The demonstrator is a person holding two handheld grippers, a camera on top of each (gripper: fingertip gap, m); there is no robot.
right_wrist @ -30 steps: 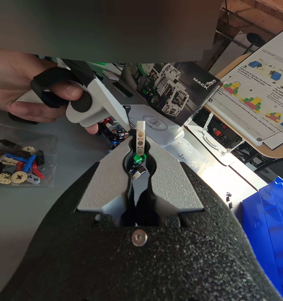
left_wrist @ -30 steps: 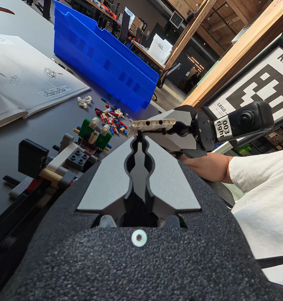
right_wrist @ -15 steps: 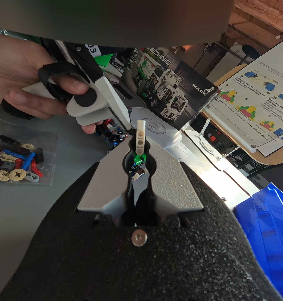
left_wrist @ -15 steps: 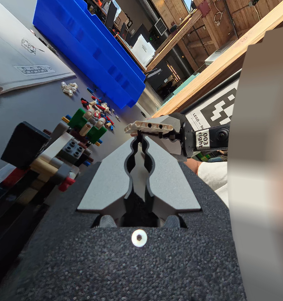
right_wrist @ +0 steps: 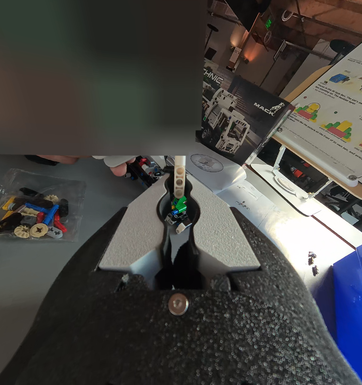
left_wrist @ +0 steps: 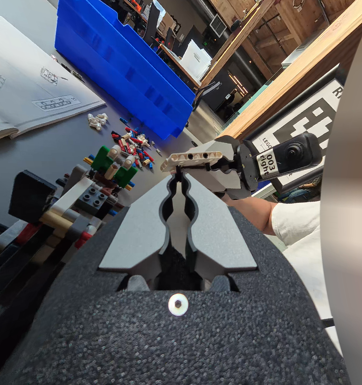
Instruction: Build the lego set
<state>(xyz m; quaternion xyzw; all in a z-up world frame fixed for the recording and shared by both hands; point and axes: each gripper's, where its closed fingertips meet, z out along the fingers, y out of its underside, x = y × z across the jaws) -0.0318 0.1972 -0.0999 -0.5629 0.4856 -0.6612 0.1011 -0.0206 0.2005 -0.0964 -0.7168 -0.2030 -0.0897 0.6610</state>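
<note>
Much of the table (left_wrist: 40, 150) was taken up by the blue bin (left_wrist: 123, 68) at the back, then the open booklet (left_wrist: 30, 89). Nearer you stood a part-built model (left_wrist: 82, 200) with green and grey blocks. A clear bag of parts (right_wrist: 34, 210) lay unopened-looking to one side. Many small pins (left_wrist: 134, 143) lay loose beside the bin, so plenty was unfitted.

You held both tools raised off the table and they met tip to tip. Your right hand-held gripper (left_wrist: 196, 164) came in from the right, level, with its fingers clamped on one end of a white beam (left_wrist: 191, 158). The beam's free end stuck out across the other tool's tips. Your left hand-held gripper (left_wrist: 178, 179) pointed up from below and was pressed almost together on a black pin (left_wrist: 178, 174). The pin's top sat against the beam's underside, in or at a hole. How deep it sat, I could not tell.
</note>
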